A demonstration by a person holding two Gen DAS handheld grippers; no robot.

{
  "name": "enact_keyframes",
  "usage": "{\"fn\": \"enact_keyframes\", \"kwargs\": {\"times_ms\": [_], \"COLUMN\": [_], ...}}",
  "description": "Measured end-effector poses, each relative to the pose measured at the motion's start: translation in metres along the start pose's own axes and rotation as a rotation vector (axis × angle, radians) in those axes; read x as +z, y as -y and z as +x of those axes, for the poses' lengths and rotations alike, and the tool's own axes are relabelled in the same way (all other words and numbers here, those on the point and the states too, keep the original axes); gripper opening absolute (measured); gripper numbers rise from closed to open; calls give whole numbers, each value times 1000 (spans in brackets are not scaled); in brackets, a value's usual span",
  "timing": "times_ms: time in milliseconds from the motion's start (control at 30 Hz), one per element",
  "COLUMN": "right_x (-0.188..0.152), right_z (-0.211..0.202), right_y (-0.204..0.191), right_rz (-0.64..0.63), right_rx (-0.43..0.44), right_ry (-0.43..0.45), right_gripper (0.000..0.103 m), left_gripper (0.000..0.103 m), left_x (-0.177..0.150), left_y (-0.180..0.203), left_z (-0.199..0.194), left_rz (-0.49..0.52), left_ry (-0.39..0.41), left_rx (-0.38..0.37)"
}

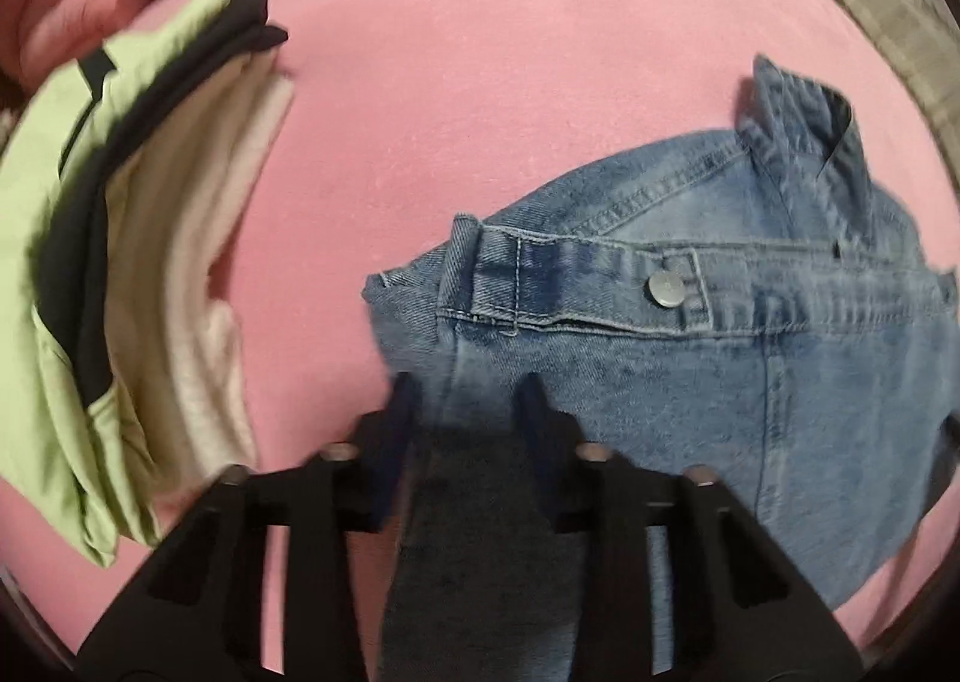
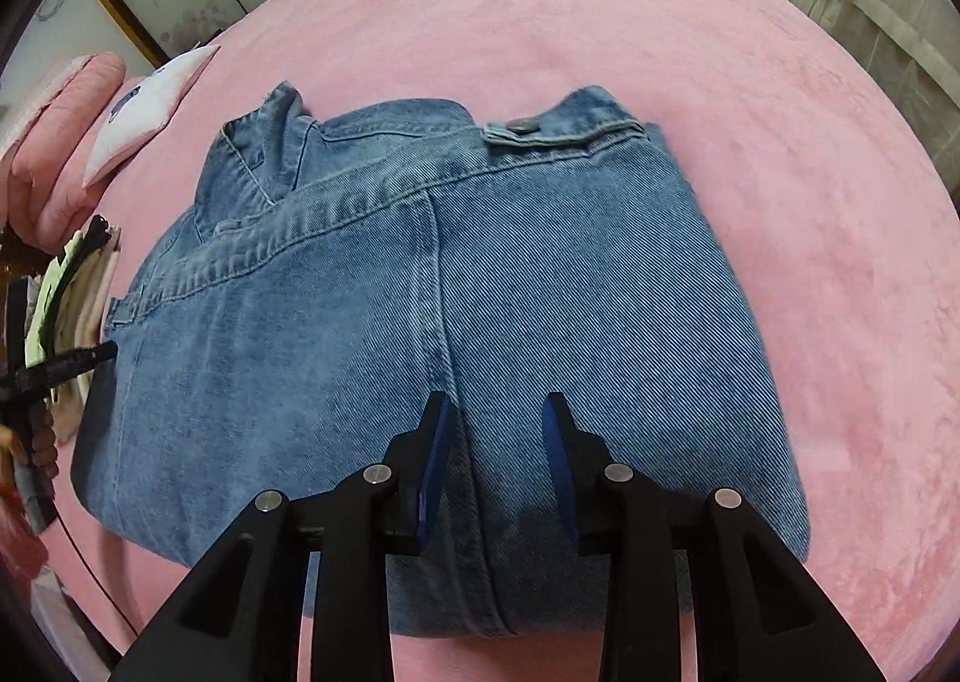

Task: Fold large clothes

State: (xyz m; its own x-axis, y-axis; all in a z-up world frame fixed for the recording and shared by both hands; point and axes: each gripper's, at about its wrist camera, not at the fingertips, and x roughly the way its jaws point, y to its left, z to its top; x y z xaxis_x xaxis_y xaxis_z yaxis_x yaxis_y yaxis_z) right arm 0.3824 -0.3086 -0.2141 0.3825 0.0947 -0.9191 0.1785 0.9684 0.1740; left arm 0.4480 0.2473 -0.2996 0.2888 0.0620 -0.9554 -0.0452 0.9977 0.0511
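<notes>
Two grippers hang over the folded jeans (image 2: 432,334) in the middle of the pink bed (image 2: 780,153). The left gripper (image 1: 468,400) is partly open at the jeans' left edge, cloth between its fingers; grip unclear. The right gripper (image 2: 495,418) is partly open above the near fold, holding nothing. The jeans run away from both grippers.

Pink bed (image 2: 780,153) bearing a folded denim garment (image 2: 540,292), a stack of folded clothes (image 1: 120,262) well apart, and pillows (image 2: 72,141) at its edge.
</notes>
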Motion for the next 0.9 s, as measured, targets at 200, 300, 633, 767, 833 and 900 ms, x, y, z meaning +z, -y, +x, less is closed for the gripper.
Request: {"fn": "enact_keyframes", "kwargs": {"times_ms": [200, 300, 633, 767, 833, 900], "right_x": [20, 21, 21, 12, 6, -4], "right_z": [13, 9, 9, 6, 3, 2], "right_y": [-28, -35, -54, -71, -81, -93], "right_rz": [-8, -26, -17, -50, -57, -56], "right_rx": [36, 44, 82, 110, 114, 169], "right_ry": [10, 15, 41, 47, 52, 36], "right_gripper": [31, 31, 32, 32, 31, 31], "left_gripper": [10, 9, 0, 0, 0, 0], "left_x": [-3, -6, 5, -6, -17, -33], "left_y": [-14, -14, -28, -11, 9, 33], "left_z": [-21, -41, -31, -64, -79, -93], "left_rz": [-119, -134, -282, -193, -110, -45], "left_ry": [90, 185, 197, 202, 186, 154], "left_rx": [-28, -6, 209, 112, 48, -54]}}
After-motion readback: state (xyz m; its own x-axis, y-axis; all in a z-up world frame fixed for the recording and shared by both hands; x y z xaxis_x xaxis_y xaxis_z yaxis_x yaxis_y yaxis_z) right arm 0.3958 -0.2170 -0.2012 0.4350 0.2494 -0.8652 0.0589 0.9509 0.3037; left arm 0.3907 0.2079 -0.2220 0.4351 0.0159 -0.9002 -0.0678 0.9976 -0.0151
